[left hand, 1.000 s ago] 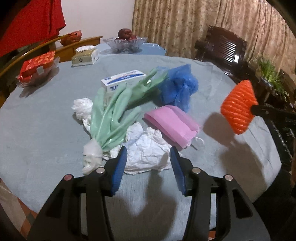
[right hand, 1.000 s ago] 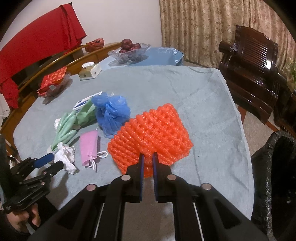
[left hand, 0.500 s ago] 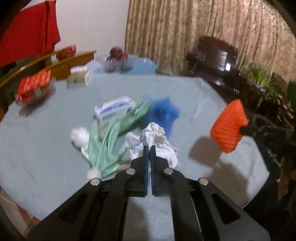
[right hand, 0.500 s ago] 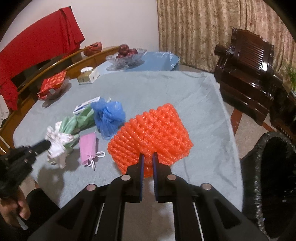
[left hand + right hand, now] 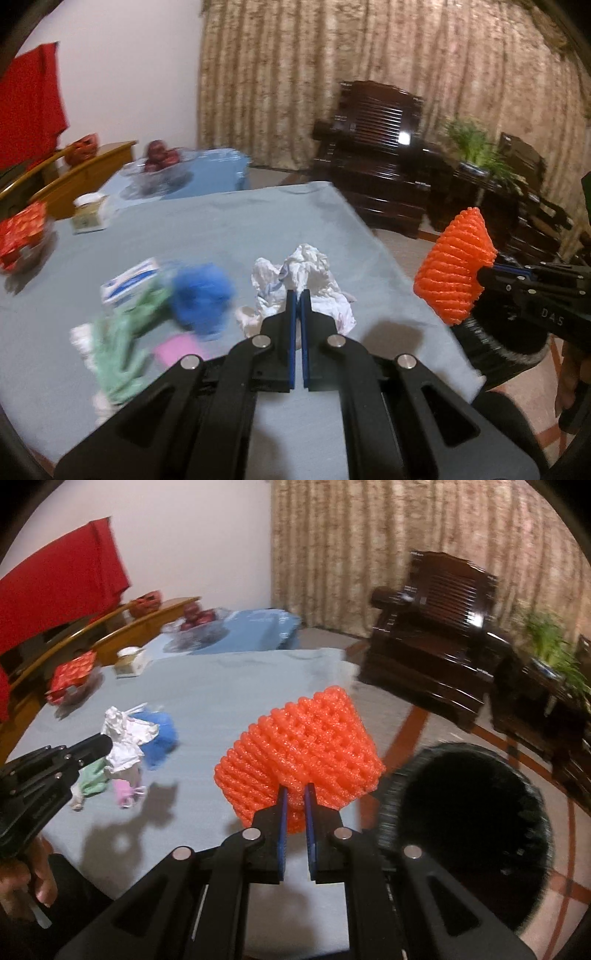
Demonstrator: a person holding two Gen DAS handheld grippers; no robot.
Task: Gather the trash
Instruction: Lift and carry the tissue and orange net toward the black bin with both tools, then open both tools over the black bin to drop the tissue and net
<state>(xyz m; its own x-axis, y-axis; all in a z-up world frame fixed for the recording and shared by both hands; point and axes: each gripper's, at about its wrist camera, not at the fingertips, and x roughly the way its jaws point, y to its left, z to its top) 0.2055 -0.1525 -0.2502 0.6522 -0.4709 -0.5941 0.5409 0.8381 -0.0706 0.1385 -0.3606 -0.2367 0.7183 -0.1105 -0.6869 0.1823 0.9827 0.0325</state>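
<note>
My left gripper [image 5: 298, 295] is shut on a crumpled white tissue [image 5: 306, 275] and holds it above the table; it also shows in the right wrist view [image 5: 123, 744]. My right gripper [image 5: 295, 792] is shut on an orange foam fruit net [image 5: 301, 744], held in the air past the table's right edge, next to the black trash bin [image 5: 469, 827]. The net also shows in the left wrist view [image 5: 452, 273]. On the blue-grey tablecloth [image 5: 240, 229] lie green rubber gloves [image 5: 125, 332], a blue plastic bag [image 5: 201, 295], a pink mask [image 5: 177, 349] and a white and blue box [image 5: 129, 278].
A glass fruit bowl [image 5: 157, 173], a tissue box [image 5: 88, 218] and a red packet [image 5: 22, 232] stand at the table's far side. A dark wooden armchair [image 5: 432, 657] and a potted plant [image 5: 550, 642] are beyond the table. Red cloth [image 5: 55, 590] hangs at the left.
My left gripper shut on the white tissue and lifted it off the table, moving right. My right gripper carried the orange net to the right, next to the black bin.
</note>
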